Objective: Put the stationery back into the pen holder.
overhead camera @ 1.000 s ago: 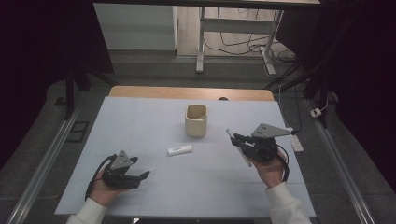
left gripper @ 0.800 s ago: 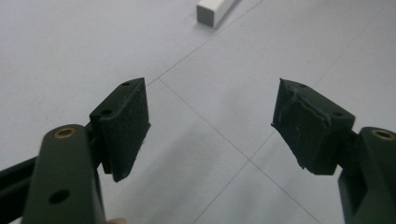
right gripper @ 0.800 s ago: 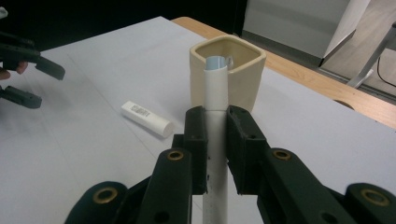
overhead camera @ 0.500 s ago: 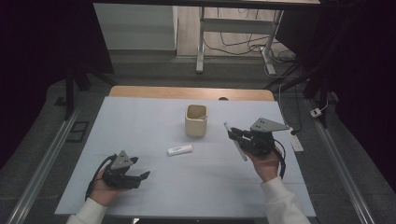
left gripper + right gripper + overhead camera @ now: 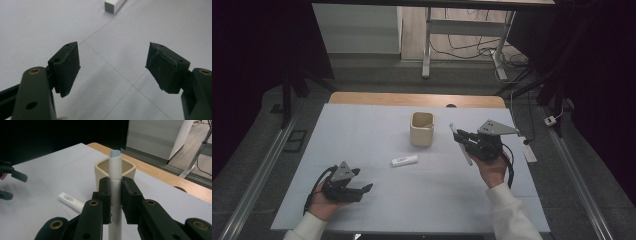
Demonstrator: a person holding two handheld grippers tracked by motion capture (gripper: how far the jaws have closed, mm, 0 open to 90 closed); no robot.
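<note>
A cream square cup point(image 5: 422, 130) stands upright in the middle of the white table point(image 5: 362, 130). My right gripper point(image 5: 461, 136) hovers just right of it, shut on a white pen point(image 5: 468, 158) with a pale blue tip. In the right gripper view the pen point(image 5: 115, 167) rises between the jaws of my right gripper point(image 5: 115, 185), its tip in front of the cup point(image 5: 101, 168). A short white marker point(image 5: 404, 160) lies flat in front of the cup. My left gripper point(image 5: 364, 190) rests low at the front left, open, with nothing between its jaws point(image 5: 112, 66).
A wooden strip point(image 5: 412, 99) runs along the table's far edge. Beyond it stand a metal desk leg point(image 5: 427, 47) and loose cables point(image 5: 472, 47) on the floor. A white adapter point(image 5: 530, 154) lies at the table's right edge. One end of the marker point(image 5: 113, 5) shows ahead of the left jaws.
My right gripper has shifted a little up and away with the pen, nearer the cup. The left gripper, cup and marker have kept still.
</note>
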